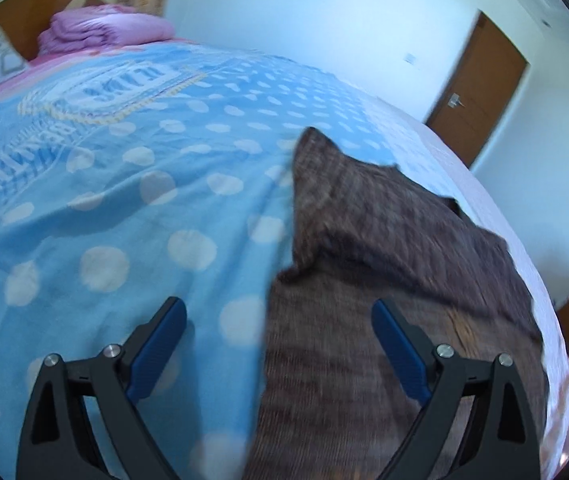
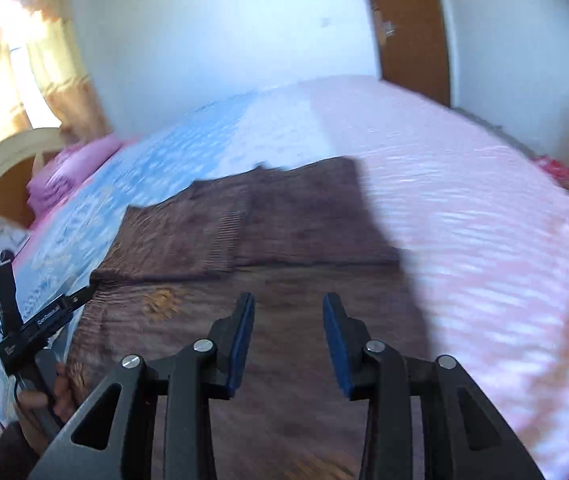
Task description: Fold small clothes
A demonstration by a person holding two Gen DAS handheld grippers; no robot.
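Observation:
A brown knitted garment (image 1: 384, 280) lies flat on the bed, with one part folded over onto itself along a crease. My left gripper (image 1: 278, 306) is open above the garment's left edge, one finger over the blue bedspread and one over the brown fabric. In the right wrist view the same garment (image 2: 284, 220) spreads out ahead, blurred. My right gripper (image 2: 289, 298) hovers over its near part, open with nothing between the pads. At the left of that view a hand (image 2: 62, 394) holds the left tool, one of its fingers (image 2: 78, 295) at the garment's edge.
The bedspread is blue with white dots (image 1: 124, 200) on one side and pale pink (image 2: 484, 220) on the other. A folded pink blanket (image 1: 104, 28) sits by the headboard (image 2: 4, 152). A brown door (image 1: 480, 92) stands beyond the bed.

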